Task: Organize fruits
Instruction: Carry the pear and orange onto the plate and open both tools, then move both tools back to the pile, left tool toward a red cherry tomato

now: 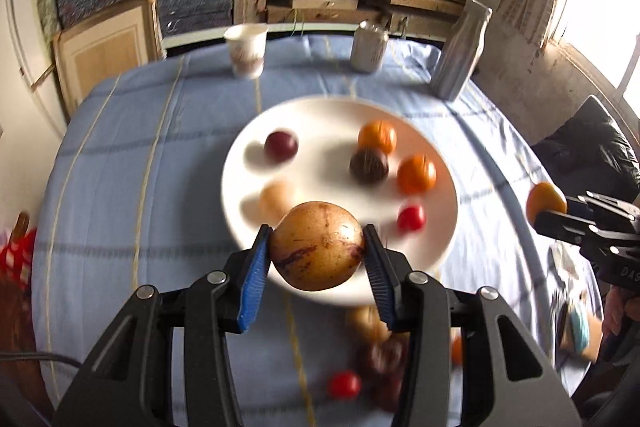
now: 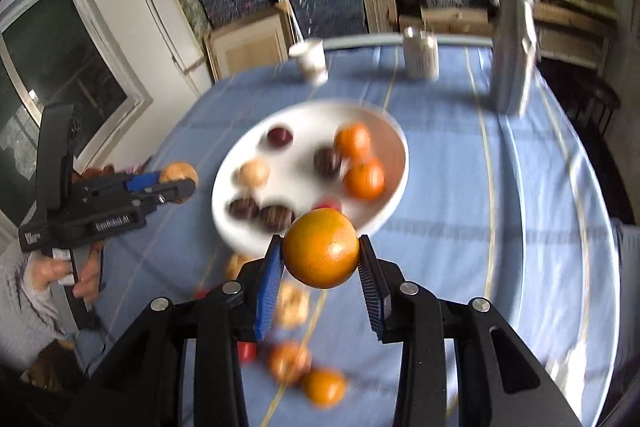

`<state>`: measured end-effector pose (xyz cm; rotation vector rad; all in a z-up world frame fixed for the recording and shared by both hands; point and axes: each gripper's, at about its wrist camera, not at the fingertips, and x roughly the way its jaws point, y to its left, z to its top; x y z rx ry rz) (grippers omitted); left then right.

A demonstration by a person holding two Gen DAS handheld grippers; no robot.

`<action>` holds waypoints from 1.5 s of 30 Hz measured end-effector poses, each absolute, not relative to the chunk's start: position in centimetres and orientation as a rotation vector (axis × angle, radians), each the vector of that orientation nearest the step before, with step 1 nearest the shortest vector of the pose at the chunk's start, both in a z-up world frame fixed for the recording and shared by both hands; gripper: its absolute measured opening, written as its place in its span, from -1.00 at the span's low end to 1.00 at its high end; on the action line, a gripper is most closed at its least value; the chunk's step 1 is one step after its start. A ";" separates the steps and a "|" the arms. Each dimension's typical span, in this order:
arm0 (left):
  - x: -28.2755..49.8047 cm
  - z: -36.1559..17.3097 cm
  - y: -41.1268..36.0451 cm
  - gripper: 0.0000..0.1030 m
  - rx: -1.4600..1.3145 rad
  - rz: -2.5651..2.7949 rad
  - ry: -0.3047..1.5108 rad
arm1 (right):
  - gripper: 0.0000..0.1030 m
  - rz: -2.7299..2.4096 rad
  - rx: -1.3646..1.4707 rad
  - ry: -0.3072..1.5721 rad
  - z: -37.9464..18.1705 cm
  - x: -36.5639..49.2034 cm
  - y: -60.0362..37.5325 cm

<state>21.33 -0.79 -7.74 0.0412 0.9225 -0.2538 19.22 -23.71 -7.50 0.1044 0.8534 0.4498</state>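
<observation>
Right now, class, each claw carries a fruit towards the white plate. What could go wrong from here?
1. The left claw grips the round tan fruit only at its sides; it might slip out.
2. The white plate already holds several fruits, so the orange in the right claw could knock one rolling.
3. Both claws could collide over the plate.

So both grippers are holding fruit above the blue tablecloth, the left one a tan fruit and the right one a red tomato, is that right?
Not quite: the right gripper holds an orange, not a tomato, as the right wrist view shows. The left gripper does hold the tan fruit, above the blue tablecloth.
</observation>
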 end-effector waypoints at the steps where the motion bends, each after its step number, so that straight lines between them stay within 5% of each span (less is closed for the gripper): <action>1: 22.6 -7.8 -1.3 -0.13 0.047 -0.258 0.920 | -0.27 0.454 0.094 0.846 -7.4 21.1 -23.0; 14: 29.9 -14.1 -4.3 -0.13 0.061 -0.294 1.015 | -0.27 0.499 0.033 0.931 -12.4 37.2 -15.8; 23: 32.3 -16.2 -4.2 -0.10 0.029 -0.287 1.039 | -0.16 0.506 0.003 0.982 -15.5 39.3 -14.4; 28: 32.0 -14.6 -3.4 0.35 0.012 -0.256 0.994 | 0.06 0.493 0.020 0.898 -12.5 38.3 -15.7; 34: 29.1 -11.0 -0.8 0.58 -0.005 -0.184 0.938 | 0.41 0.450 0.050 0.721 -5.7 33.0 -19.1; 45: 15.3 -13.2 3.8 0.68 -0.032 -0.059 1.064 | 0.57 0.355 0.192 0.819 -8.6 17.8 -26.3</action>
